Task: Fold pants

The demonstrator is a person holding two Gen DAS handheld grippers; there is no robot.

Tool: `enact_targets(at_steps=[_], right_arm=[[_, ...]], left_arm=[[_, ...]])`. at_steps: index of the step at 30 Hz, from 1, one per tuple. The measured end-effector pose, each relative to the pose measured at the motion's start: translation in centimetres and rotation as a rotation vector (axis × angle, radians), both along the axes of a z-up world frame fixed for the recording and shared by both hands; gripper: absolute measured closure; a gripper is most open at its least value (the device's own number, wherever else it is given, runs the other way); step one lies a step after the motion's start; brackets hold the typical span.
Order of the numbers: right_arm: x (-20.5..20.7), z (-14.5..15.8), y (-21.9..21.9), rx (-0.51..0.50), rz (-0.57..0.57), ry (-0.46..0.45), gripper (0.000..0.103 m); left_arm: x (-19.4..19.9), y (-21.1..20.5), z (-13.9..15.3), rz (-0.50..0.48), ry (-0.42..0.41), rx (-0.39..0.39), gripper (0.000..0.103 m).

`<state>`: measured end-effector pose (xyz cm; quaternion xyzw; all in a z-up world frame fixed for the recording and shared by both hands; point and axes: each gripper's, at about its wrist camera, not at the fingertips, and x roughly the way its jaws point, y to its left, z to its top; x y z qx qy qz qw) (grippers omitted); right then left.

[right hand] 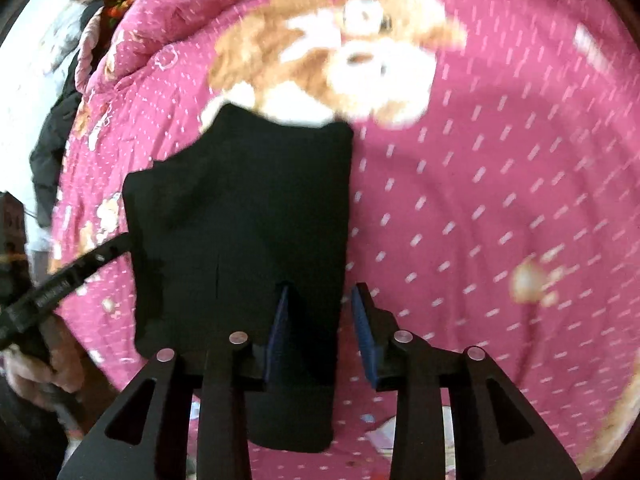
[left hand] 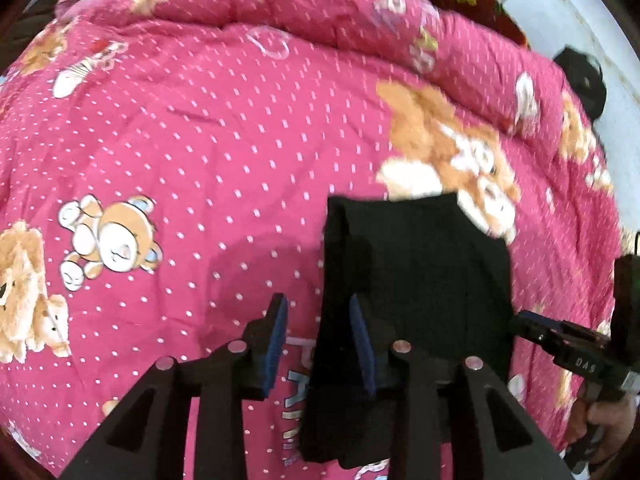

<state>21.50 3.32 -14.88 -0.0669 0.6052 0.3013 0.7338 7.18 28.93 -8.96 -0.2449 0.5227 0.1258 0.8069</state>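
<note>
The black pants (left hand: 416,280) lie folded into a narrow, thick bundle on a pink quilt (left hand: 192,140) printed with white dashes and teddy bears. In the right wrist view the pants (right hand: 244,208) reach from below the gripper up to a large bear print (right hand: 332,52), whose lower part they cover. The far end of the bundle is cut straight, and one side bulges outward.

The left gripper (left hand: 320,344) points steeply down at the left edge of the pants. Its jaws stand apart, with blue pads. One finger is over the bare quilt and the other is over the black cloth, so the edge of the bundle lies between them. The pads do not press on it; the grip is released.

The right gripper (right hand: 322,332) stands the same way at the right edge of the pants. Its jaws are apart, one finger over the cloth and one over the quilt, and nothing is clenched.

Each camera sees the other gripper at the side of its picture, with a person's hand (right hand: 36,368) around the handle. A raised fold of the quilt runs along the far side.
</note>
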Motion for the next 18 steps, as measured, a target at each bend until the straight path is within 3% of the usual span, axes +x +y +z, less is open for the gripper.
enact_targets(at_steps=[2,4,6,11,13,18], right_arm=[[0.1,1.2,0.3,0.006,0.012,-0.052,0.073],[0.3,1.6,1.1,0.016,0.042,-0.07,0.082],[0.5,1.4,2.3,0.024,0.073,-0.074,0.082],[2.2,-0.8,5.0,-0.035,0.109,-0.08,0.082],[3.1,-2.4,5.0,-0.068,0.103,-0.058,0.088],[3.1,-3.3,5.1,-0.081,0.148,-0.089,0.09]], left_arm=[[0.3,-0.1,0.6,-0.014,-0.03,-0.008,0.067],[0.9,-0.6,0.7,-0.043,-0.046,-0.006,0.067],[2.0,-1.2,0.4,-0.069,-0.048,-0.007,0.067],[4.4,-1.3,-2.3,-0.083,-0.003,0.005,0.067],[4.9,-1.1,-3.3,-0.078,0.008,-0.007,0.066],[5.3,-1.1,-4.3,-0.082,0.001,-0.002,0.065]])
